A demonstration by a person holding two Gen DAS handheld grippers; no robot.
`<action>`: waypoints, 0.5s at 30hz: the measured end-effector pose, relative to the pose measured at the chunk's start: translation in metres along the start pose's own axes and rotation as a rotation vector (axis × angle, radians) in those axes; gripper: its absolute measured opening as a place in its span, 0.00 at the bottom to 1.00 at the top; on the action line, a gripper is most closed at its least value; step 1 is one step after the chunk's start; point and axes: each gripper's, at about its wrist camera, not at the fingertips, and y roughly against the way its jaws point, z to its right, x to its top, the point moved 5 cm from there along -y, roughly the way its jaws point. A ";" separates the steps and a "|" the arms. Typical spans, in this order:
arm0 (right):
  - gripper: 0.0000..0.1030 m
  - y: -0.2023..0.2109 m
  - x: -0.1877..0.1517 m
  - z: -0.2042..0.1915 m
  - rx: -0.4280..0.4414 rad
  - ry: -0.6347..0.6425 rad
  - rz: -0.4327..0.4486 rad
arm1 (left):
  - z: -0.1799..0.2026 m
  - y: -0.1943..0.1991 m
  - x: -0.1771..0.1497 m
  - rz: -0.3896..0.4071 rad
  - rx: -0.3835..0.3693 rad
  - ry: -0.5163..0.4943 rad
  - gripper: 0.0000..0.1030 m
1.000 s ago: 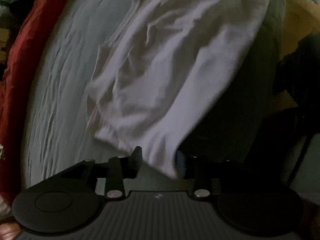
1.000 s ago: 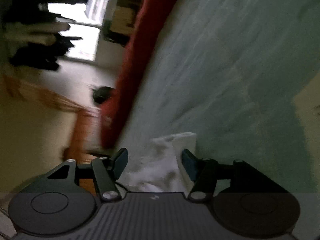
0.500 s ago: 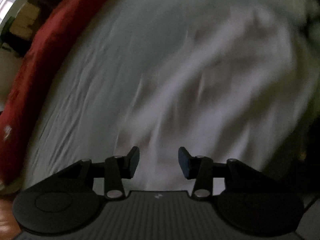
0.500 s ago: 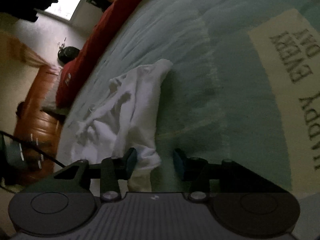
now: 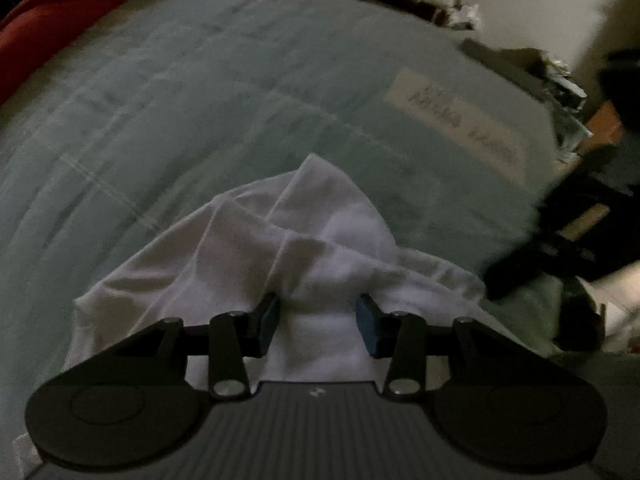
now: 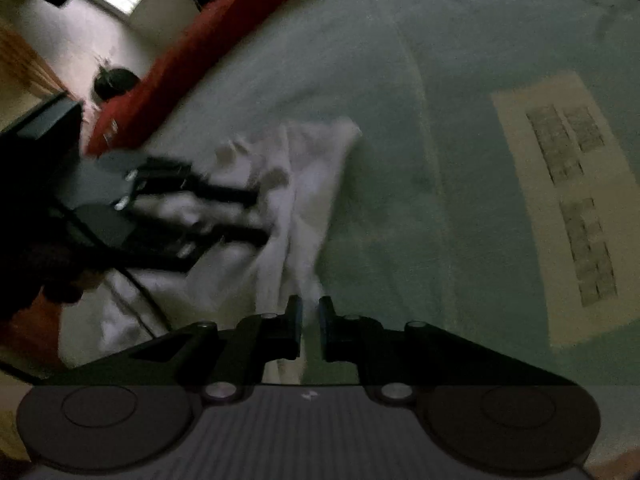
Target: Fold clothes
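Note:
A white garment [image 5: 320, 240] lies crumpled in a heap on the pale green bedspread [image 5: 180, 100]. My left gripper [image 5: 318, 316] is open and low over the heap, with a raised fold of cloth lying between its fingers. In the right wrist view the same garment [image 6: 304, 184] runs down to my right gripper [image 6: 310, 316], whose jaws are almost together on the cloth's near edge. The left gripper [image 6: 256, 216] shows there as a blurred dark shape over the garment's left part.
A red blanket [image 5: 60, 8] borders the far left of the bed [image 6: 200, 52]. A cream patch with printed text [image 6: 568, 200] is on the bedspread to the right [image 5: 460, 124]. Dark clutter [image 5: 580, 220] sits past the bed's right edge.
The left gripper let go of the spread-out garment and now sits open over it, crumpled. The right jaws, open half a second ago, have closed at the garment's edge.

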 end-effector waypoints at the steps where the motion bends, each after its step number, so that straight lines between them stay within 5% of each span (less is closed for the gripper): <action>1: 0.14 0.000 -0.004 0.006 -0.015 -0.007 -0.022 | 0.000 -0.003 0.005 0.012 0.002 0.004 0.43; 8: 0.22 -0.003 -0.020 0.004 -0.001 -0.049 -0.034 | -0.008 0.011 0.012 0.041 0.009 0.000 0.42; 15: 0.30 -0.024 -0.006 -0.034 -0.182 0.225 0.049 | -0.011 0.031 0.008 0.083 0.003 0.026 0.42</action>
